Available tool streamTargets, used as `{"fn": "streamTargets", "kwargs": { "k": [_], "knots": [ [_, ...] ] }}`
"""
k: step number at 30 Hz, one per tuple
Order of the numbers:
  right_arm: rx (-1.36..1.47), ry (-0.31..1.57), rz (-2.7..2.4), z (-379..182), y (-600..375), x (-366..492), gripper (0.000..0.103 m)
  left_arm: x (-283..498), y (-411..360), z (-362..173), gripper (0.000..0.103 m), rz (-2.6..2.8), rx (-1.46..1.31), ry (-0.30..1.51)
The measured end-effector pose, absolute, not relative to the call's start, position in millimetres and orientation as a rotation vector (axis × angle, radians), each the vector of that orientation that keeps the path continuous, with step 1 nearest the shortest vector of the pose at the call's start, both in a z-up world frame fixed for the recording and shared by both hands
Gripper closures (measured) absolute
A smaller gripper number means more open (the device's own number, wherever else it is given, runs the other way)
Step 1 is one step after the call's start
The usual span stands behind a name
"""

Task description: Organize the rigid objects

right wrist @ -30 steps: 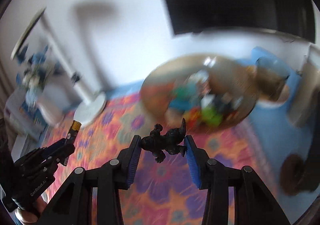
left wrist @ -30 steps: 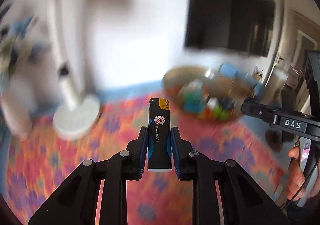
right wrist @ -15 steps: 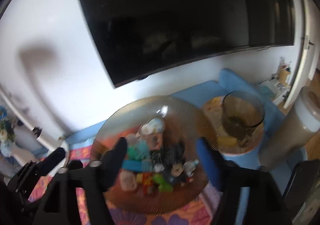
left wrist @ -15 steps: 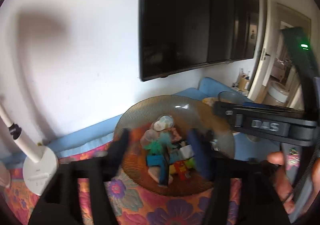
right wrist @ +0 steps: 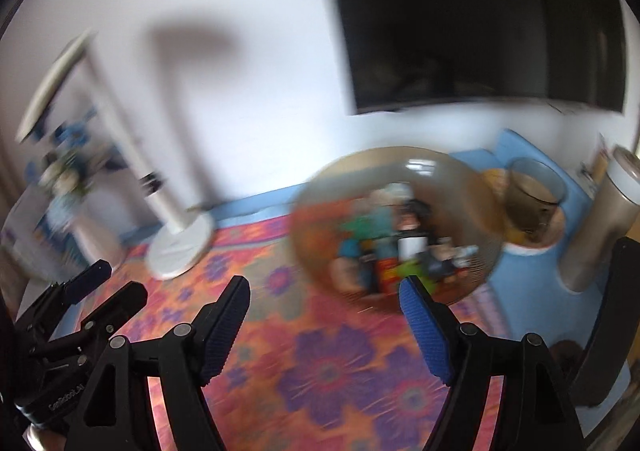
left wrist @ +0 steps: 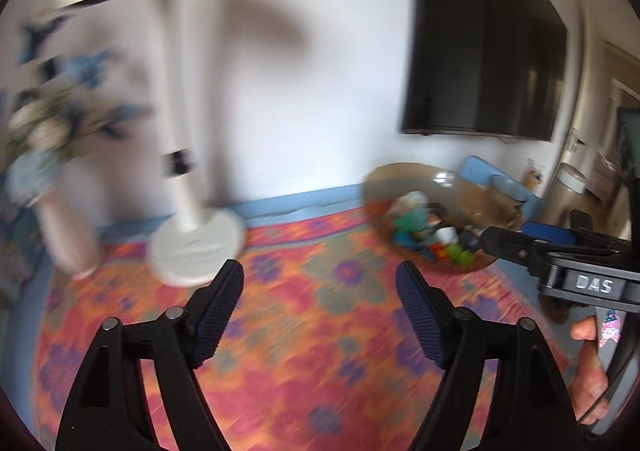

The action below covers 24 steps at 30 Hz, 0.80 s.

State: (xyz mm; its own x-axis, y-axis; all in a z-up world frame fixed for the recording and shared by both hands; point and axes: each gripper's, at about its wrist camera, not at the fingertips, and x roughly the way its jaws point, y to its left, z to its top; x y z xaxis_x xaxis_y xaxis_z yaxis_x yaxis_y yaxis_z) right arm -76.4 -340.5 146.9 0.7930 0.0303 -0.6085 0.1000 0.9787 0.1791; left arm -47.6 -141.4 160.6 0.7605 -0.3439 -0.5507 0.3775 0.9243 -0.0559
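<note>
Both views are smeared by motion blur, so the small coloured toys [right wrist: 394,247] piled in the brown ribbed glass bowl [right wrist: 472,187] cannot be told apart. The black left gripper with blue pads [left wrist: 319,285] is seen spread wide with nothing between its fingers; the bowl lies beyond it, to its right. The black right gripper with blue pads [right wrist: 325,301] is likewise released and empty, the bowl just past its right fingertip. Below, an orange-and-purple flowered cloth [right wrist: 332,371] is spread. Farther back, a white lamp with a round base [left wrist: 198,247], a white wall and a dark wall-mounted screen [left wrist: 480,51] are seen.
</note>
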Motion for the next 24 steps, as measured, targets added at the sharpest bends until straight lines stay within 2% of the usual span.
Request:
{"fn": "streamTargets", "kwargs": {
  "k": [3,8,12,19,24],
  "knots": [
    [0.153,0.651,0.012,141,-296,-90,0.015,-70,-96,145,0.025,-0.302,0.003,0.598],
    [0.087,0.758,0.113,79,-240,-90,0.015,-85,-54,94,0.020,-0.215,-0.031,0.622],
    [-0.001,0.816,0.086,35,-216,-95,0.015,-80,-39,54,0.020,-0.184,-0.070,0.704],
    [-0.033,0.756,0.040,23,-215,-100,0.013,-67,-43,34,0.020,-0.163,-0.076,0.726],
    [0.074,0.740,0.023,6,-240,-98,0.013,-78,-53,37,0.020,-0.167,-0.013,0.676]
  ]
}}
